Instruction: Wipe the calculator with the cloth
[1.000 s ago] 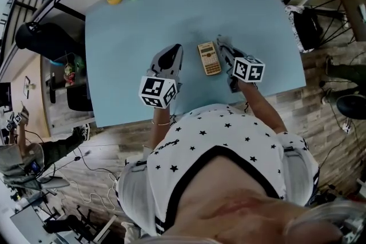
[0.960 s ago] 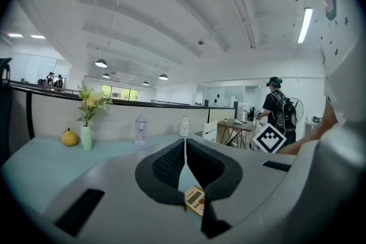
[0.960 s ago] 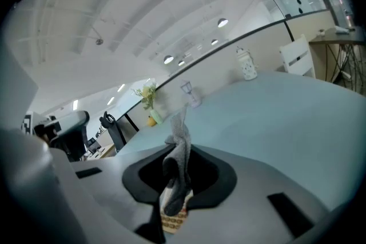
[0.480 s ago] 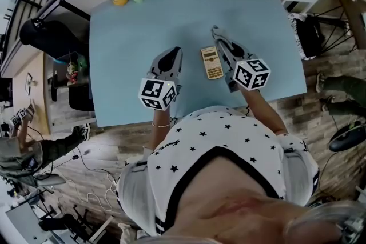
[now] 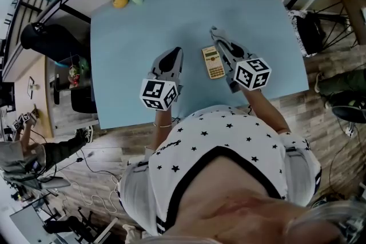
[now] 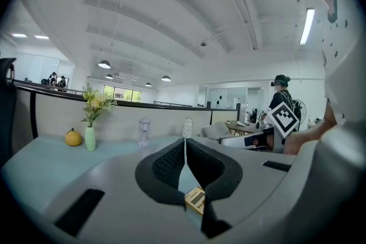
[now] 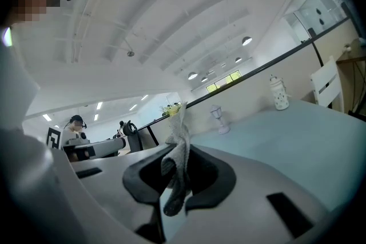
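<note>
Head view: calculator (image 5: 213, 62) between closed, empty left gripper (image 5: 172, 55) and right gripper (image 5: 217, 36) tight on cloth (image 7: 178, 148).

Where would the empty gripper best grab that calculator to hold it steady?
Probably across its two long edges at the near end, coming from the left: the calculator lies flat and narrow on the table, just right of the left gripper, whose jaws are shut on nothing.

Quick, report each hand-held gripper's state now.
Left hand-held gripper: closed, holding nothing.
Right hand-held gripper: closed on the cloth.
</note>
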`<state>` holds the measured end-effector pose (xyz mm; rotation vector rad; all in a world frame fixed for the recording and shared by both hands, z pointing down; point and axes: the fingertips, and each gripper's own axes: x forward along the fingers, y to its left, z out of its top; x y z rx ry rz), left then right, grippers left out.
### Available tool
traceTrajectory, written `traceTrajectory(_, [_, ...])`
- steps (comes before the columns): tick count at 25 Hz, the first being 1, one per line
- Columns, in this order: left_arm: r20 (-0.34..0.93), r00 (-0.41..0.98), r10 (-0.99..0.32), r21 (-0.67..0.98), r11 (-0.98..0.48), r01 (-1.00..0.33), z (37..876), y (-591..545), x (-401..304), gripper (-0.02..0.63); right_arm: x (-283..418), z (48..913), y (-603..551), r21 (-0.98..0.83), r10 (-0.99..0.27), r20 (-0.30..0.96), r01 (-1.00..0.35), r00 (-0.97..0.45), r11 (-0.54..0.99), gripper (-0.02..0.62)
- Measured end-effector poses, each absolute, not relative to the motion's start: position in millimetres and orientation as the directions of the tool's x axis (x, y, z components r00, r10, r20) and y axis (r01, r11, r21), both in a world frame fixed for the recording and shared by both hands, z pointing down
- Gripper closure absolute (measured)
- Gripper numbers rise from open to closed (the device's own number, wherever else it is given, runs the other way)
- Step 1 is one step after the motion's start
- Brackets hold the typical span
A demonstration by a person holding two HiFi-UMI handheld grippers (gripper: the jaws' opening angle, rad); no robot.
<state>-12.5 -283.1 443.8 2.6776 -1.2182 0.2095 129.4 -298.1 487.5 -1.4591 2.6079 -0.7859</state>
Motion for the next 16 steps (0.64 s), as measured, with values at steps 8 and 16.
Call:
traceTrajectory(8, [0.211, 0.654, -0.727, 0.118, -0.645, -0.755, 446.0, -280.9, -10.0, 0.574, 131.7, 489.6, -294.1, -0.473, -0.806, 0.204, -0.777, -0.555, 0.415, 0.551])
traceTrajectory(16, [0.218, 0.650, -0.728, 0.121, -0.640, -0.758, 448.4, -281.7, -10.4, 0.574, 131.9, 490.4, -294.2, -0.483, -0.800, 0.207, -0.770, -0.563, 0.417, 0.551])
